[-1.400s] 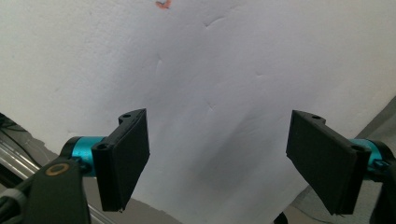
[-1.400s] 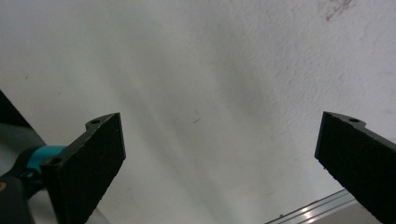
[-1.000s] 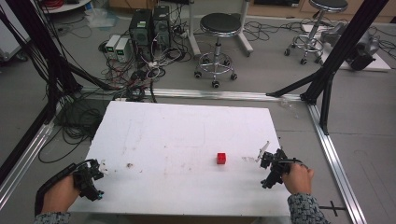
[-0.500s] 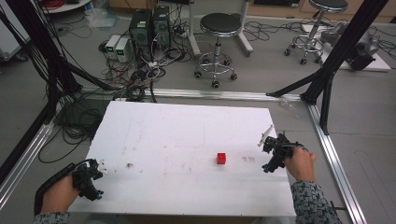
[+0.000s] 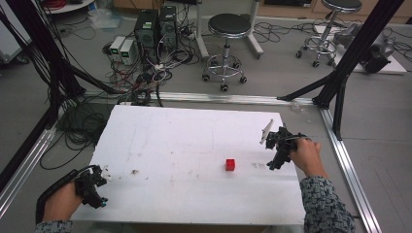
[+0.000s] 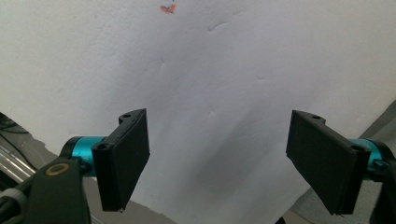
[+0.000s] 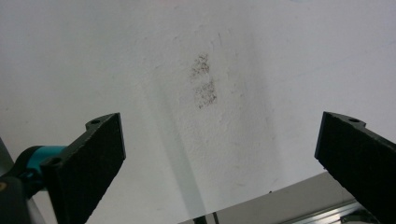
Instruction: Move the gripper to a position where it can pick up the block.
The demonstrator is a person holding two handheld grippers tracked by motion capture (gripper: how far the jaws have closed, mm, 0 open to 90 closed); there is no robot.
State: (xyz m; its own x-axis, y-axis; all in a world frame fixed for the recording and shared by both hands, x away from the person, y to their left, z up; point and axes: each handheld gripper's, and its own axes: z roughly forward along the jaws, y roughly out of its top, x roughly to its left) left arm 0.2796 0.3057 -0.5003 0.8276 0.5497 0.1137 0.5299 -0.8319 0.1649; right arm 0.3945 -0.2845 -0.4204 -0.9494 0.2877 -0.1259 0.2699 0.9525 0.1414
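1. Hovering near the right edge of the white counter, the right claw tilts down toward the board with its jaws spread wide and nothing between them.
2. Its likely target, a small red cube, sits alone on the counter right of centre, near the right claw but apart from it; the pose reads as the start of a reach for it.
3. Just ahead of the right claw lies a faint grey-brown smudge, seen through the gap of the jaws in the right gripper view; the same mark lies between cube and claw in the high view.
4. Parked at the near left corner, the left claw also stands wide apart and empty, well away from the cube, apparently waiting its turn.
5. The counter's surface looks like matte foam board, lightly pitted and creased, with small dents showing in the left gripper view and a reddish fleck farther off.
6. The cube appears solid and sharp-edged, its flat faces suited to the claws' broad, flat black pads, which look finely textured for grip.
7. A small dark speck marks the counter toward the left side.
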